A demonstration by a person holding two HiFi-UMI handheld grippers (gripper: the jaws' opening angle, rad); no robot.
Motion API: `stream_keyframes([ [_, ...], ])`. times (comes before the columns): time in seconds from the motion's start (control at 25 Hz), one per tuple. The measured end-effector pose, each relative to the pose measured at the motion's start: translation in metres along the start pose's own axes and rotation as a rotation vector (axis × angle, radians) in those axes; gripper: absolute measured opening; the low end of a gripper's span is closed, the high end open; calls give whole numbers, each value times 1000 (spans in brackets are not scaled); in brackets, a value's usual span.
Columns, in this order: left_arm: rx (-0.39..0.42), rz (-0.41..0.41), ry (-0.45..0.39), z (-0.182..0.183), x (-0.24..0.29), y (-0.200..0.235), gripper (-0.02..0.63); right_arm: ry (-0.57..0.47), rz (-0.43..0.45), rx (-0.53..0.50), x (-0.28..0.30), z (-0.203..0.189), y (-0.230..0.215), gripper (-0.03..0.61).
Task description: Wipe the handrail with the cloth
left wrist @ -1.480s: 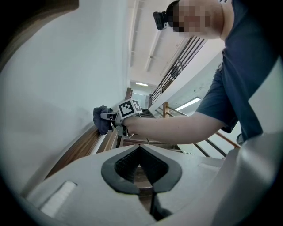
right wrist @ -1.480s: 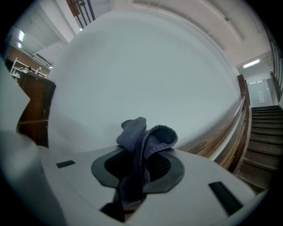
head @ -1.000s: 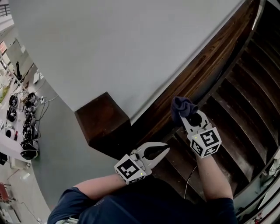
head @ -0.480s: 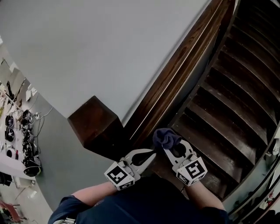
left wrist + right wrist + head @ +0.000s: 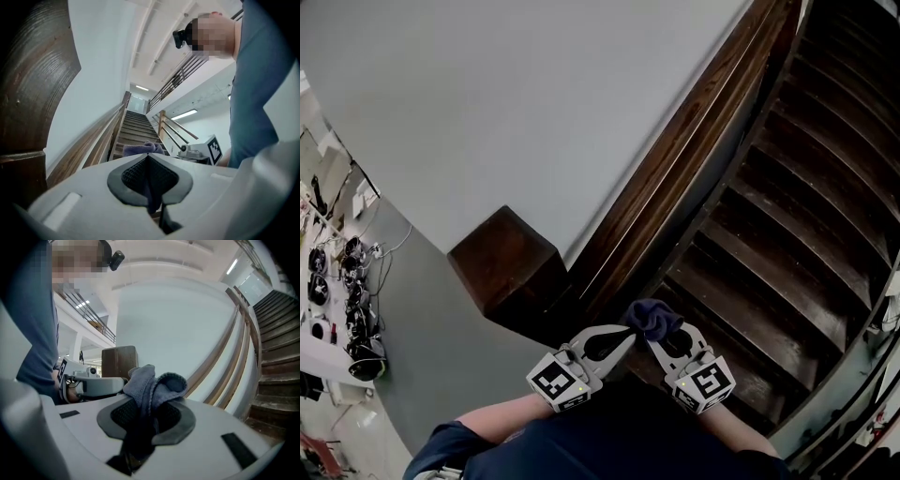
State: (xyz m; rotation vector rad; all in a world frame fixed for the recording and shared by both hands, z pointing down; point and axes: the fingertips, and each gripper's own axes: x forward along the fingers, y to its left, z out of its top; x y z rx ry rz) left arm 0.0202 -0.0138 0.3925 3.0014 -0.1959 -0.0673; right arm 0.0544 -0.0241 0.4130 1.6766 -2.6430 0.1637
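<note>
The dark wooden handrail runs diagonally up the white wall beside the stairs. A bluish-grey cloth is bunched at the tip of my right gripper, which is shut on it; in the right gripper view the cloth stands up out of the jaws. My left gripper is shut, and its tip meets the cloth from the left. In the left gripper view the cloth lies just past the shut tips. Both grippers hang low, near the rail's bottom end, apart from the rail.
A square dark wooden newel post caps the rail's lower end, left of the grippers. Dark wooden stairs climb to the upper right. A metal railing borders them at right. Far below at left lies a cluttered floor.
The right gripper has drawn the cloth down and left, off the rail area toward my body. The left gripper rose slightly, and its tip now meets the cloth. The head view has shifted too.
</note>
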Motion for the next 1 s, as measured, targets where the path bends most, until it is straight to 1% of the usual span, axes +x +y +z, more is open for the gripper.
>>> stream_keyframes([
  [0.28, 4, -11, -1, 1, 4, -2, 3, 15, 11, 3, 0, -2, 4, 97],
  [0.44, 20, -10, 7, -3, 1, -3, 3, 17, 15, 10, -1, -4, 6, 97],
  [0.84, 42, 27, -23, 3, -5, 1, 3, 24, 45, 4, 5, -8, 10, 97],
  [1.0, 30, 38, -24, 3, -7, 2, 3, 21, 46, 4, 8, -9, 11, 97],
])
